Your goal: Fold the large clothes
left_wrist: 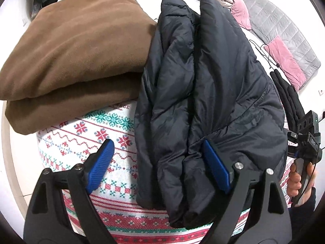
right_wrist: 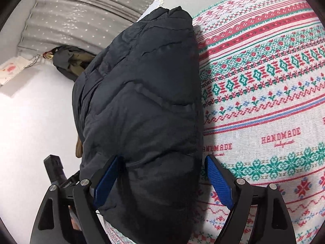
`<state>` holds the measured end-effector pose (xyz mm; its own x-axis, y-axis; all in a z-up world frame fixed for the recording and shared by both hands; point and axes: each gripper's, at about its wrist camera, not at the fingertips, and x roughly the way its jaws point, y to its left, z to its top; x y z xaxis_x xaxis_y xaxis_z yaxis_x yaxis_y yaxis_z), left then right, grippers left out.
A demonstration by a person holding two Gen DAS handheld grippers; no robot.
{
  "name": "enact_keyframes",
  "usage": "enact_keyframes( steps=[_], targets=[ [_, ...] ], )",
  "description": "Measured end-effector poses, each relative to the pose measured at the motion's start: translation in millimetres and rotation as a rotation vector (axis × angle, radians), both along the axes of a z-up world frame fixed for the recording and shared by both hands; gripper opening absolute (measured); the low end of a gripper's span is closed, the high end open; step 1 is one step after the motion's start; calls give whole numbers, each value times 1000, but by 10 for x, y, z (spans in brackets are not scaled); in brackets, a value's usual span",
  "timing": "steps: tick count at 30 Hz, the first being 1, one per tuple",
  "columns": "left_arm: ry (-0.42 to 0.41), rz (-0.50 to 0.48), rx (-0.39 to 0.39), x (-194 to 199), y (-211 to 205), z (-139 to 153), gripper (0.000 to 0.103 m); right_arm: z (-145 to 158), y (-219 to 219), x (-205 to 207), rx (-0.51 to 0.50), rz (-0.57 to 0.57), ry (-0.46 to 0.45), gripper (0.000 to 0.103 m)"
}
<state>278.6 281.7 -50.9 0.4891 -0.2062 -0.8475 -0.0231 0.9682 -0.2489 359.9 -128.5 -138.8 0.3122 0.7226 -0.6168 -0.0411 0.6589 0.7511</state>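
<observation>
Dark navy quilted puffer jacket point(left_wrist: 213, 93), folded lengthwise into a long, thick bundle with puffy creased panels, lying flat on a patterned red, green and white cloth point(left_wrist: 81, 142). Folded brown garment point(left_wrist: 77, 57), doubled into two thick layers, lying just beside the jacket and touching it.

Patterned tablecloth point(left_wrist: 113, 191) covers the table; grey quilt point(left_wrist: 284, 32) and pink cushions point(left_wrist: 284, 61) beyond; starred grey curtain point(right_wrist: 85, 14) behind.

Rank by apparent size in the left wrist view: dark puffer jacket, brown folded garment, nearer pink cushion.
1. dark puffer jacket, though nearest the camera
2. brown folded garment, close behind, so unsure
3. pink cushion, clearly smallest
</observation>
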Motion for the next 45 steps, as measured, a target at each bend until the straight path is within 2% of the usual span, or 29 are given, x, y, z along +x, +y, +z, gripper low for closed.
enact_keyframes(
  steps=[5,11,15,17,18,19,20,22,25,29,30,34,39,45],
  targets=[
    [21,6,-56,76,50,-89,90,-58,98,5,36,0,-6,86],
    [68,12,-204,157,193,-296,94,-107,176,-8,44,-7,-22,87],
    [69,26,-231,179,222,-341,94,-117,217,-24,30,-9,-30,85],
    [69,24,-270,172,231,-368,82,-102,238,-32,12,-9,-37,81],
    [75,17,-318,172,225,-385,65,-86,250,-39,5,-9,-39,79],
    [83,28,-340,156,177,-402,59,-60,272,-45,-7,-7,-47,72],
    [77,38,-341,139,154,-394,54,-19,296,-55,-27,-3,-61,66],
    [45,19,-318,105,77,-345,37,68,360,-68,-57,4,-87,54],
    [9,15,-285,82,-51,-276,27,212,424,-83,-109,12,-133,39],
    [-12,42,-311,107,-189,-229,21,461,520,-145,-210,21,-234,27],
    [-27,48,-327,121,-226,-182,20,563,538,-176,-247,21,-273,26],
    [-110,20,-377,123,-471,53,19,861,429,-259,-293,3,-364,24],
    [-163,-53,-436,243,-913,217,19,1183,53,-398,-328,-42,-444,23],
    [-158,-145,-458,429,-1418,189,19,1447,-531,-609,-363,-96,-518,23]
  ],
)
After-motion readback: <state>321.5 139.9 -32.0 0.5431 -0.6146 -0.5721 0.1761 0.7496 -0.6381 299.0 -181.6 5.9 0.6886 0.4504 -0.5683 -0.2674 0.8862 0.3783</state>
